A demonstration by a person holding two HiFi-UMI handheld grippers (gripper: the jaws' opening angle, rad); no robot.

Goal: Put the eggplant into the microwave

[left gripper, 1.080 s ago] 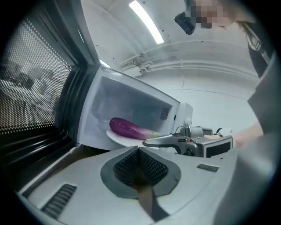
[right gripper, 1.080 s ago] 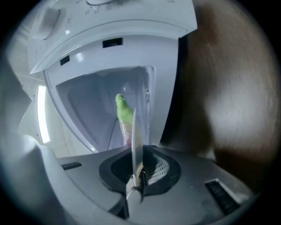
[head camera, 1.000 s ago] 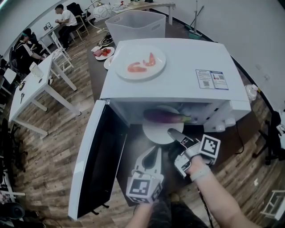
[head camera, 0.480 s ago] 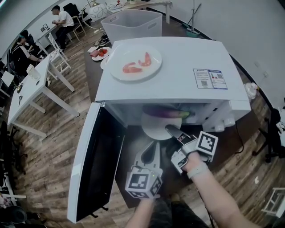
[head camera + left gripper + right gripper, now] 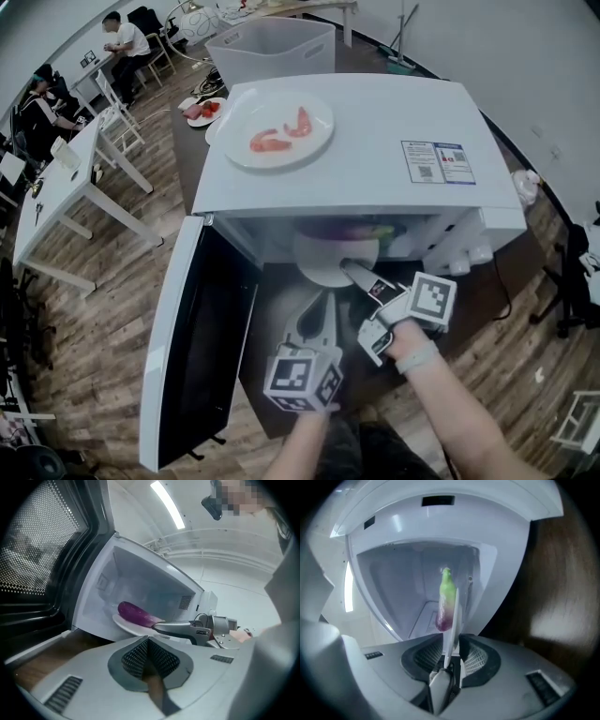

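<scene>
The hand-held right gripper (image 5: 350, 270) is loosened up: its jaws have just been opening, and the rim of the round white plate (image 5: 317, 267) is seen between them, with the pads not pinching it. The left gripper (image 5: 327, 302) is clenched shut on nothing, just in front of the boxy white microwave (image 5: 356, 141). The purple eggplant (image 5: 136, 613) with its green stem is laid on that plate, inside the microwave. The microwave's dark-windowed door (image 5: 202, 347) is swung wide open.
</scene>
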